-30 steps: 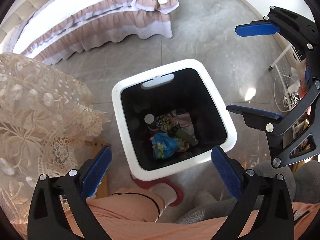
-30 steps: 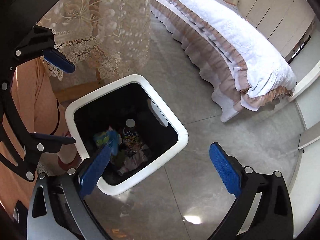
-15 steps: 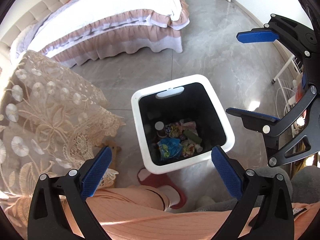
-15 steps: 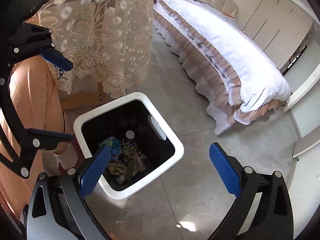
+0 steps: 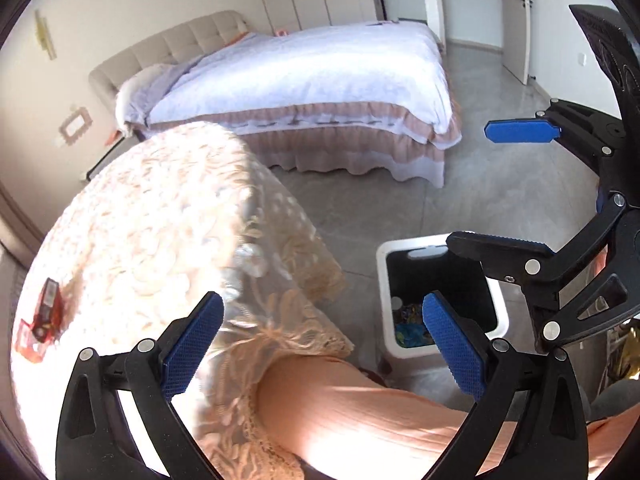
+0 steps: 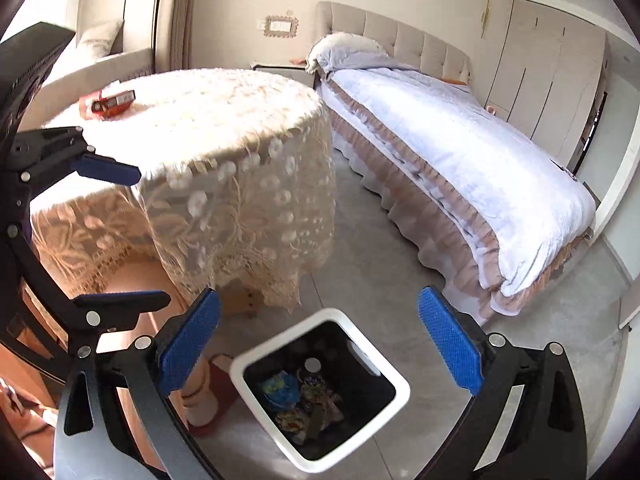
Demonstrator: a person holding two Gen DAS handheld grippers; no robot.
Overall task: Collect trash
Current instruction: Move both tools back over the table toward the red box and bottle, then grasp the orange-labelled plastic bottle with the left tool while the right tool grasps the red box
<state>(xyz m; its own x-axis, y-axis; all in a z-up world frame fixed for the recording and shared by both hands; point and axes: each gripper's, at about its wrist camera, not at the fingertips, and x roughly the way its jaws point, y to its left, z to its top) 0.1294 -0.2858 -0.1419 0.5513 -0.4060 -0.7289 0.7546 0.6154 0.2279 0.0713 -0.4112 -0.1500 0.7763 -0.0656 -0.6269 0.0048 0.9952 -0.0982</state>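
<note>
left gripper [image 5: 320, 344] fingers apart, empty; right gripper [image 6: 320, 340] same. white square bin with black liner [image 6: 394, 384] on grey floor below, wrappers inside. red packets [image 6: 107, 102] on lace-covered round bench [image 6: 224, 120], far edge.

A bed [image 6: 460, 148] with a white cover stands near the lace-draped worktop [image 6: 224, 128] on the grey floor [image 5: 500, 200].
</note>
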